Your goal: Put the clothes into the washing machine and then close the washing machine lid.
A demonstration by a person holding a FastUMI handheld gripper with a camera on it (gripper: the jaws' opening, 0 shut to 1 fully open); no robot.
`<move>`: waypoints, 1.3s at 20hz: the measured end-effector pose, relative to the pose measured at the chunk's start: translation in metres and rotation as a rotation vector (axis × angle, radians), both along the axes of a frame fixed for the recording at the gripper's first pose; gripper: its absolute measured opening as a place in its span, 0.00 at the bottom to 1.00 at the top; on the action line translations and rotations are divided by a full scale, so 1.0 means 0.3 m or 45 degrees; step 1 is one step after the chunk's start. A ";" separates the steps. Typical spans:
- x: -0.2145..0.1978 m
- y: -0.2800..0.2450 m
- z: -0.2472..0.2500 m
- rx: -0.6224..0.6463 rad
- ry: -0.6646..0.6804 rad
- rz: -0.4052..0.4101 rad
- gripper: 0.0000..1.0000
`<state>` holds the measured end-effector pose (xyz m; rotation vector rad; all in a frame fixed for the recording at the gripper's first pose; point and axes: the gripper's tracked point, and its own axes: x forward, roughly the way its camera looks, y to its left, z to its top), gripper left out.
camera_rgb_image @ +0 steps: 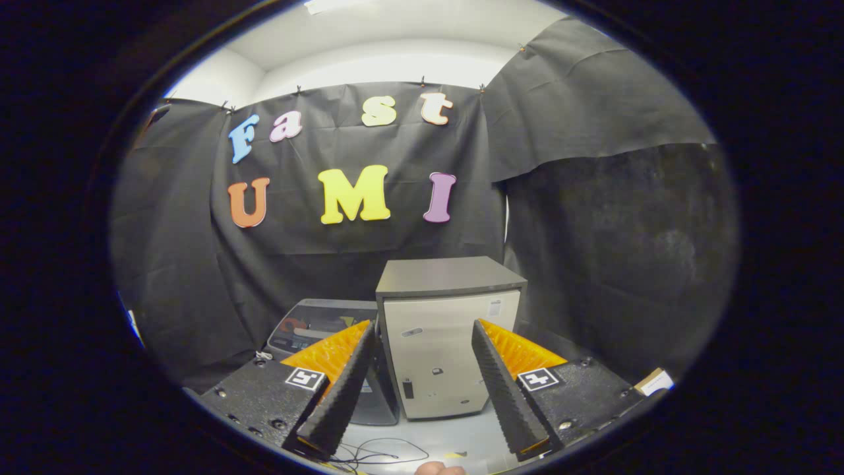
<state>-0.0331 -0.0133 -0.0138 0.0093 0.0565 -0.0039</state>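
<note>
My gripper (422, 328) is open, with a wide gap and nothing between its fingers. Beyond the left finger (343, 389) stands a dark grey washing machine (316, 326); its top, with a control panel, faces me and the finger covers its lower part. I cannot tell how its lid stands. Straight ahead, beyond the gap, is a small cabinet (438, 356) with a pale front and a dark grey top.
The cabinet and the machine stand on a white surface (455, 435) against the black cloth wall. A thin black cable (382, 454) lies on that surface near the fingers. Part of a hand (438, 469) shows below. A cardboard piece (654, 380) lies right of the gripper.
</note>
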 end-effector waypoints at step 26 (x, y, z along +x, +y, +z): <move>-0.024 0.034 0.007 -0.007 -0.023 0.045 0.92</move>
